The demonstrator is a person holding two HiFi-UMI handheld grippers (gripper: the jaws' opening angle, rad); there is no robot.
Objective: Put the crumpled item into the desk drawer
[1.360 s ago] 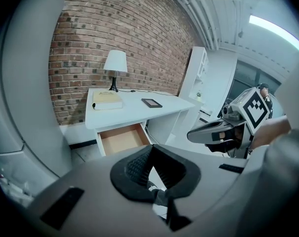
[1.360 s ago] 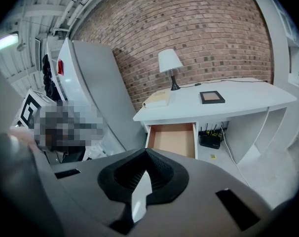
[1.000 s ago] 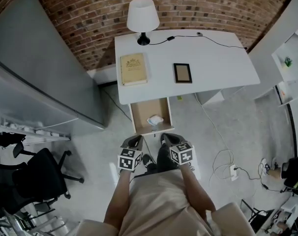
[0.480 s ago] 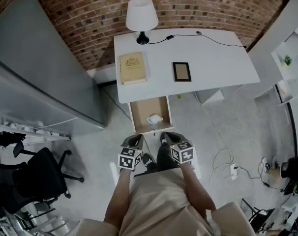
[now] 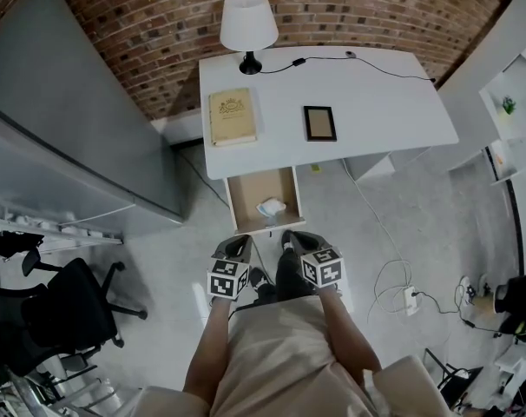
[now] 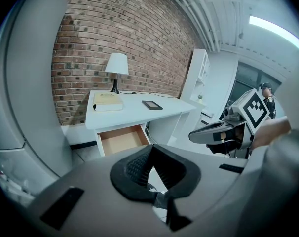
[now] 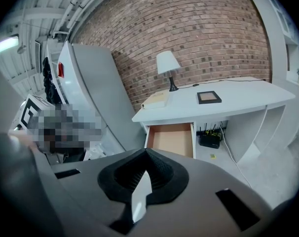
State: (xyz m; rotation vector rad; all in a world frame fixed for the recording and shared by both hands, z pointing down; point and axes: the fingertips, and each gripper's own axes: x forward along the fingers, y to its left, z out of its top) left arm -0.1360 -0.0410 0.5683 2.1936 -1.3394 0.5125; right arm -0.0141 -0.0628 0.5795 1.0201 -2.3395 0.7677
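The white desk [image 5: 376, 102] stands against the brick wall with its drawer [image 5: 248, 191] pulled open. A crumpled white item [image 5: 272, 207] lies inside the drawer, near its front right corner. Both grippers hang side by side in front of the drawer, apart from it. My left gripper [image 5: 238, 248] is shut and holds nothing, and so is my right gripper [image 5: 294, 241]. In the left gripper view the closed jaws [image 6: 150, 154] point toward the drawer [image 6: 121, 138]; the right gripper view shows the same [image 7: 146, 157] with the drawer [image 7: 171, 138] ahead. The item is hidden in both gripper views.
On the desk stand a lamp [image 5: 248, 24], a tan book [image 5: 232, 116] and a dark picture frame [image 5: 319, 123]. A grey cabinet [image 5: 72, 120] stands to the left and an office chair [image 5: 55, 307] at lower left. Cables and a power strip [image 5: 410, 298] lie on the floor at right.
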